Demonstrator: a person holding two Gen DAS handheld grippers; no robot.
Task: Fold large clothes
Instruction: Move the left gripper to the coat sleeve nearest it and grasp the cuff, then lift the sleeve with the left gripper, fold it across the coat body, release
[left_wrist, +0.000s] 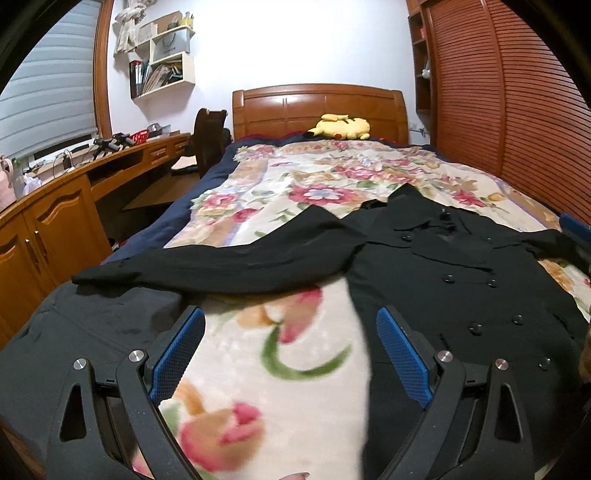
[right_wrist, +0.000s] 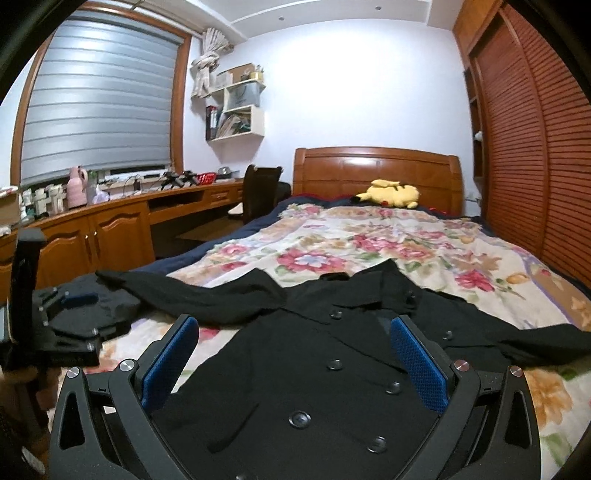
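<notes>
A black double-breasted coat (left_wrist: 454, 280) lies spread flat, buttons up, on the floral blanket (left_wrist: 295, 184) of the bed. Its left sleeve (left_wrist: 221, 266) stretches out to the left. My left gripper (left_wrist: 290, 328) is open and empty, just above the blanket beside the coat's left edge. In the right wrist view the coat (right_wrist: 314, 369) fills the foreground, and my right gripper (right_wrist: 293, 339) is open and empty over its buttoned front. The left gripper also shows in the right wrist view (right_wrist: 70, 314) at the far left.
A second dark garment (left_wrist: 92, 317) lies at the bed's left corner. A yellow plush toy (left_wrist: 341, 127) rests by the wooden headboard (left_wrist: 317, 107). A wooden desk (left_wrist: 74, 192) with a chair (left_wrist: 208, 136) runs along the left; a slatted wardrobe (left_wrist: 517, 110) lines the right.
</notes>
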